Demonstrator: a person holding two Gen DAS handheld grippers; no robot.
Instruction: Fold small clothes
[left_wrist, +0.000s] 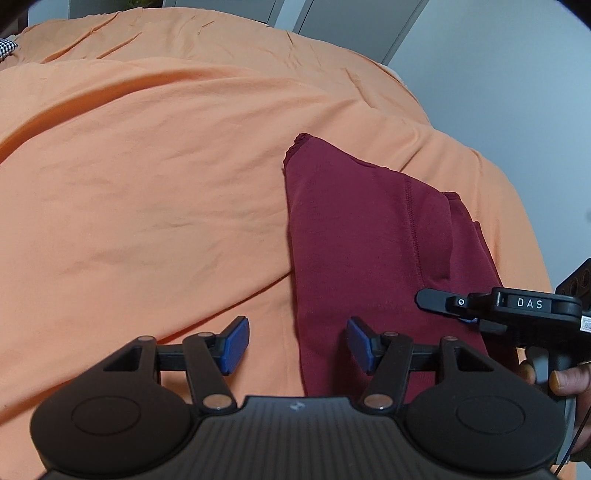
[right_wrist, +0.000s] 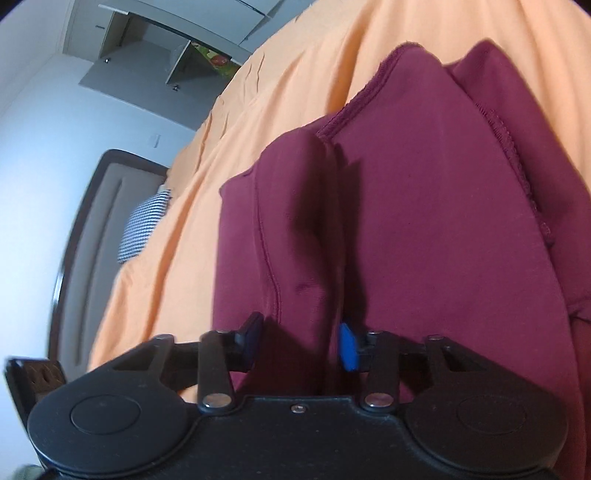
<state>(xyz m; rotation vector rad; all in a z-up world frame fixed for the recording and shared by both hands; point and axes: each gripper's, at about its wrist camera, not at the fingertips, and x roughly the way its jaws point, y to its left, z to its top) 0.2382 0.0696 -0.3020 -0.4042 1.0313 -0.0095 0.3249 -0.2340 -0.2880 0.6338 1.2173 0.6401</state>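
Dark red knit garment (left_wrist: 369, 236) lies part-folded on the orange bed sheet (left_wrist: 147, 184). Left tool (left_wrist: 297, 345) spread, empty. Right tool (right_wrist: 301, 345) spread astride a raised fold; recommend pinching both layers squarely before lifting.

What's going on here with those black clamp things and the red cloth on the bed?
A person is folding a small dark red garment on an orange bedspread, holding a gripper in each hand. The right gripper has a raised ridge of the cloth between its pads, though it isn't clearly clamped. The left gripper is open, empty, at the garment's near edge.
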